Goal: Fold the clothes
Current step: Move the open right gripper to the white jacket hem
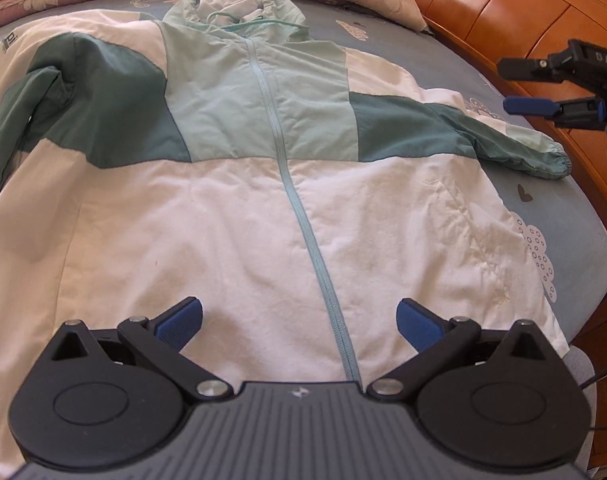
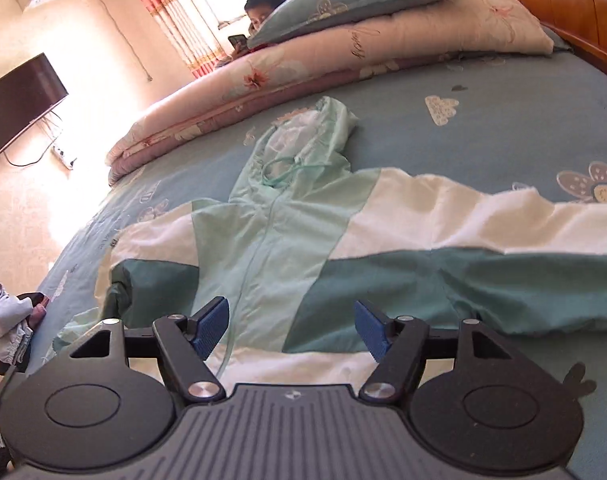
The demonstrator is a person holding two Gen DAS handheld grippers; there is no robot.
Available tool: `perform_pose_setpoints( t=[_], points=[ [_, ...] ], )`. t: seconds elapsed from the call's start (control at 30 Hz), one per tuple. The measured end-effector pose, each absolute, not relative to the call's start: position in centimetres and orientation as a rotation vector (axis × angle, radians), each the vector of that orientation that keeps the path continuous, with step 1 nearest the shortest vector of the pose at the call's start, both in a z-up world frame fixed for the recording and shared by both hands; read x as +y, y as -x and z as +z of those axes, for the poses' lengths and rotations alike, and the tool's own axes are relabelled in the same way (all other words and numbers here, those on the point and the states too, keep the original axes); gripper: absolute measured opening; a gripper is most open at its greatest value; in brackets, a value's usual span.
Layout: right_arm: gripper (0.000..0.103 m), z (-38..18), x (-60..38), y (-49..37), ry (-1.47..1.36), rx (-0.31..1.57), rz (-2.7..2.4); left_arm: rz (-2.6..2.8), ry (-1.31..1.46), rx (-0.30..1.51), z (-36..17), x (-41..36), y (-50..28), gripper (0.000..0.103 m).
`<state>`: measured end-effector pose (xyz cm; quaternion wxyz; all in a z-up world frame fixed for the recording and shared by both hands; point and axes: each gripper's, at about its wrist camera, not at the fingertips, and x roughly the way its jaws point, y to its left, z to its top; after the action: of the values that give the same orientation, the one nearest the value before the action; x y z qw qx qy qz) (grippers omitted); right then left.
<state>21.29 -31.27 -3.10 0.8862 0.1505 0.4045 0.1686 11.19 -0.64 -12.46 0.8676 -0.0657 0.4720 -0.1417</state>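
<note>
While the jacket is lying zipped and front-up on the bed, folding is barely starting; its left sleeve is already lying folded in; my left gripper is hovering released over the hem; the right sleeve is still lying out; my right gripper is gaping, grasping nothing.

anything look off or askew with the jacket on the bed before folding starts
The jacket lies front up and zipped on the bed, but its sleeves do not match. One sleeve stretches out flat toward the wooden headboard; the other sleeve is bunched and doubled over at the shoulder. No damage shows.
</note>
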Motion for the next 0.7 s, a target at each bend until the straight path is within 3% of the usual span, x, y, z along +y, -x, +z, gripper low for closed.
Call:
perform_pose_setpoints(
  t=[0.1, 0.23, 0.5, 0.7],
  points=[
    [0.073, -9.1, -29.6, -20.2, -0.332, 0.949, 0.272, -0.300, 0.157, 0.997, -13.4, 0.1, -10.2, 0.102],
    [0.073, -13.0, -31.2, -16.7, -0.396, 0.972, 0.183, -0.302, 0.128, 0.984, -13.5, 0.2, -9.3, 0.102],
    [0.073, -11.2, -36.2, -8.3, -0.476, 0.882, 0.101, -0.286, 0.152, 0.980, -13.7, 0.3, -9.5, 0.102],
    [0.073, -14.2, -40.8, -5.9, -0.601, 0.950, 0.167, -0.278, 0.130, 0.988, -13.7, 0.1, -9.6, 0.102]
  ],
)
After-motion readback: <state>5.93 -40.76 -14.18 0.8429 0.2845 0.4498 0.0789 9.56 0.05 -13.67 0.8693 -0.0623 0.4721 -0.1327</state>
